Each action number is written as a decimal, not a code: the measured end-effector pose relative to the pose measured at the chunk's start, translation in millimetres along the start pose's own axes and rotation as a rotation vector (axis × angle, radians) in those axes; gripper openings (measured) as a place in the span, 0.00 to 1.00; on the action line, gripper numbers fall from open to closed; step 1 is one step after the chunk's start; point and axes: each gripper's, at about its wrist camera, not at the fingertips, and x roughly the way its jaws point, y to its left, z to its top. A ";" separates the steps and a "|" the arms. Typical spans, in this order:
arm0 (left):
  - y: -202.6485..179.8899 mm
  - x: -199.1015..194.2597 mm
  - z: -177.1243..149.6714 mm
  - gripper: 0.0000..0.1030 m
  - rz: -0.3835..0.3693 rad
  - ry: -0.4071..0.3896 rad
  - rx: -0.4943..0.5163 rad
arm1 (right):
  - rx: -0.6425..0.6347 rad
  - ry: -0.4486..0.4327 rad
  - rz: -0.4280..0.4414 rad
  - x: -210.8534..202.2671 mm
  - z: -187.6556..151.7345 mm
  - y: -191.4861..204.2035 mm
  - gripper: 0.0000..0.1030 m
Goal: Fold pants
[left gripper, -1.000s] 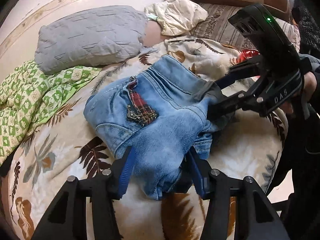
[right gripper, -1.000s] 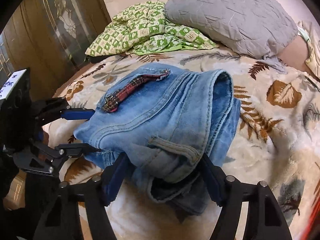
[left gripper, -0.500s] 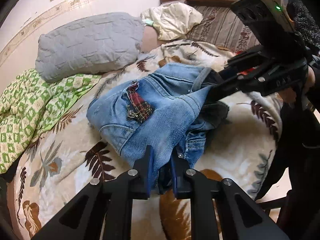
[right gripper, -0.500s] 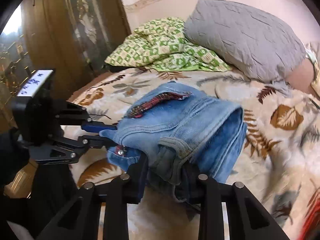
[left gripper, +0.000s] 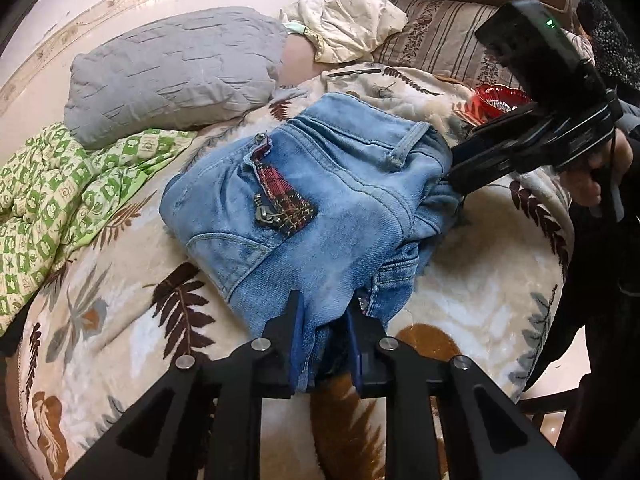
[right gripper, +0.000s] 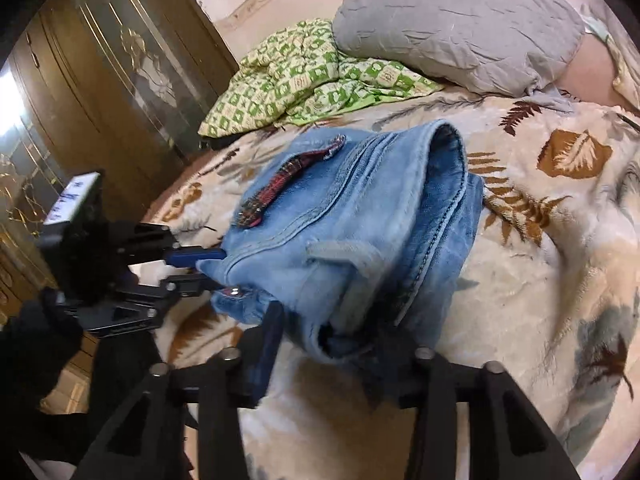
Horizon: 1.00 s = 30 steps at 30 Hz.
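The jeans (left gripper: 320, 200) lie bunched in a thick folded bundle on the bed (left gripper: 480, 312), in front of the grey pillow (left gripper: 172, 72). The left tongs (left gripper: 323, 334) pinch the bundle's near edge, though their jaws have just eased slightly. The right tongs (right gripper: 340, 344) have just been opening and straddle the waistband end loosely. Denim this layered looks heavy, limp and bulky, so it is best taken by seams or the waistband.

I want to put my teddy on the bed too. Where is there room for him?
The leaf blanket is bare in front of the green quilt, left of the jeans, and again right of the jeans toward the bed's edge. The head of the bed is crowded with the grey pillow.
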 end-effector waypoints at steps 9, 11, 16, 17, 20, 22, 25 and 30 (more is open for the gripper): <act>7.3 -0.3 -8.6 0.37 -0.003 -0.009 -0.039 | 0.133 -0.090 0.091 -19.5 5.0 -27.9 0.75; 8.6 0.4 -9.6 0.38 -0.005 -0.011 -0.050 | 0.129 -0.089 0.111 -13.2 6.0 -26.7 0.73; 4.7 0.5 -8.6 0.23 0.001 -0.006 -0.028 | 0.025 -0.027 0.065 6.9 1.6 -5.2 0.25; 2.0 -0.9 -8.3 0.19 -0.003 -0.008 -0.021 | 0.003 -0.033 0.047 4.8 1.3 -0.6 0.25; -5.2 -6.6 -7.0 0.14 0.000 -0.020 0.004 | -0.011 -0.045 0.011 -6.1 2.2 -0.4 0.23; -5.0 -10.1 -8.2 0.09 -0.010 -0.032 -0.007 | -0.023 -0.041 -0.018 -12.9 2.3 -3.8 0.23; 0.5 -1.2 -15.1 0.09 0.001 -0.004 -0.029 | -0.021 -0.019 -0.060 -12.5 -1.2 -13.2 0.05; 6.4 1.4 -16.6 0.08 -0.004 0.006 -0.055 | 0.025 0.005 -0.170 -7.6 -8.9 -35.3 0.01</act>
